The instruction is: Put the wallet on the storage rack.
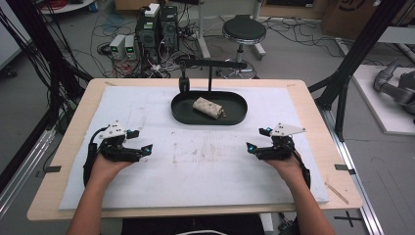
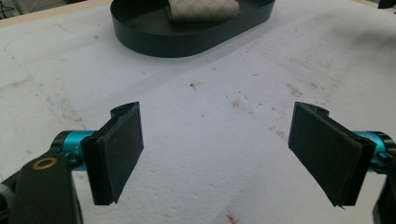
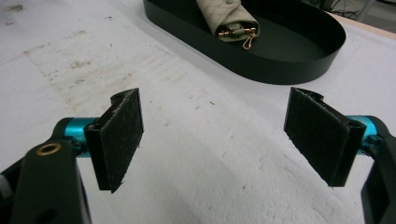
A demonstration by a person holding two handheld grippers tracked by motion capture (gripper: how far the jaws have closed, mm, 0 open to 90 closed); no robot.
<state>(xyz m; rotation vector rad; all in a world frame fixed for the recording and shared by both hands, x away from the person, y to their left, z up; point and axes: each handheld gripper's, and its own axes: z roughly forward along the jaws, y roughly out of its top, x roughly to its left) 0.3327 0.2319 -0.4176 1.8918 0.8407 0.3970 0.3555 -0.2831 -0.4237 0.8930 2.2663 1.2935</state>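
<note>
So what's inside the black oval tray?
The black oval tray holds one rolled beige patterned pouch, lying on its side with a gold clasp at one end. The tray floor under the pouch is covered, and its contents cannot be seen.

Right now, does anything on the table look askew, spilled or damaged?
Nothing serious. The rolled pouch lies slanted in the black tray, its gold clasp dangling loose. The white mat is stained and scuffed. Nothing spilled.
</note>
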